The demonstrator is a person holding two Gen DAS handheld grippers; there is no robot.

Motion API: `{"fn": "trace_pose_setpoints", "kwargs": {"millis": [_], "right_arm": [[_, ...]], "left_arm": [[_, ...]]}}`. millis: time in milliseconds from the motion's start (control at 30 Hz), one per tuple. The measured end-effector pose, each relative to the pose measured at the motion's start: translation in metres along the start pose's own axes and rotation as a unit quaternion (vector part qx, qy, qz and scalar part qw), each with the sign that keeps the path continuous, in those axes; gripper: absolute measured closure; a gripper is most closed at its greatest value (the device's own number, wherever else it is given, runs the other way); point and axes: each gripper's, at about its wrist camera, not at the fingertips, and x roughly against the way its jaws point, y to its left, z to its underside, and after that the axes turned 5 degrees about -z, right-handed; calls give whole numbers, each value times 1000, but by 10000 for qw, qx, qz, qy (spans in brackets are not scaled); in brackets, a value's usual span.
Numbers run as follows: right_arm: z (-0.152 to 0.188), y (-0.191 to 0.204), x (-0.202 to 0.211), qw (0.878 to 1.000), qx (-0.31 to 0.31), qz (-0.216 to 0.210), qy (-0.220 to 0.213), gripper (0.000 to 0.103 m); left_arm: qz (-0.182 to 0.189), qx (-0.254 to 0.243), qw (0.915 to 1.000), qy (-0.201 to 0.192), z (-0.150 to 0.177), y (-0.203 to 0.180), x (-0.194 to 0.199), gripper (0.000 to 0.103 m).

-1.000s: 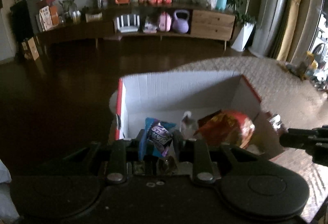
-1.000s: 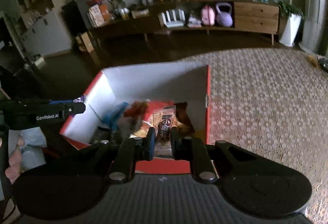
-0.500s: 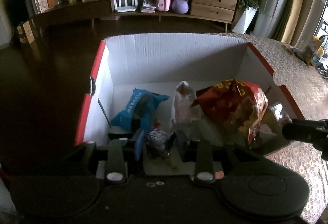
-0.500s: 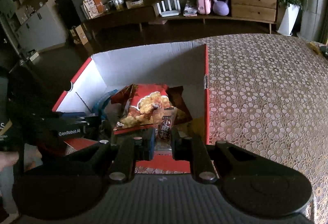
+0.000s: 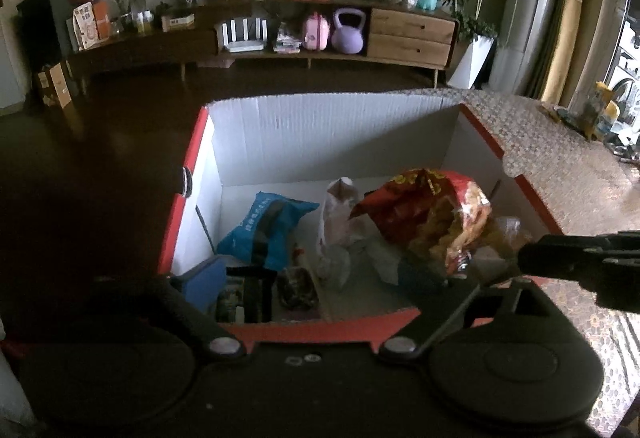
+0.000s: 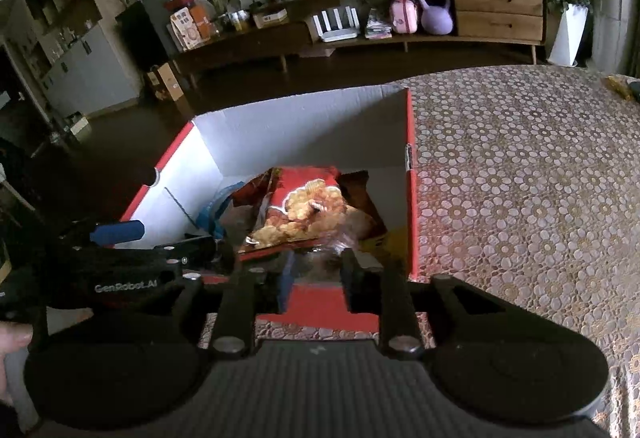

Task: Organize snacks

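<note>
— Where are the snacks?
— In the red box (image 5: 188, 173): a blue bag (image 5: 268, 230) at the left, a red chip bag (image 6: 304, 205) toward the right.

— And the grippers?
— Both hang over the near rim. The left gripper (image 5: 332, 278) is spread wide, holding nothing, a small dark packet (image 5: 296, 288) lying just below it. The right gripper (image 6: 316, 270) is parted too, with the chip bag just ahead of its tips.

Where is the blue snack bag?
In the left wrist view, the blue snack bag lies inside the red-and-white box, on its left side, next to a pale bag and the red chip bag.
</note>
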Motion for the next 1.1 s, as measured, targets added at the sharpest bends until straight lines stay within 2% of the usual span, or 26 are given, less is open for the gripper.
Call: {"fn": "trace_pose_setpoints", "kwargs": {"millis": [67,100,433,633,767,900,1100], "right_arm": [[1,3,3,9999,51,36,-81,26],[2,4,5,9998,78,67,-147,22],[6,1,27,9992,-34,37,-398,20],[9,3,48,9971,-22,20,-757,3],[7,9,65,9942,30,-7,-1077,0],[7,13,82,9913,64,-41,-1312,0],[13,18,104,9879,78,-14,-1547,0]], "left_arm": [[21,38,10000,-64,1,0,6,5],[24,45,9999,-86,1,0,9,4],[80,35,9987,-498,5,-2,45,0],[65,-23,9975,-707,7,-6,65,0],[17,-31,9957,-930,5,-8,80,0],[-87,0,9928,-1192,-2,-11,96,0],[86,183,9902,-1381,-4,-6,116,0]]}}
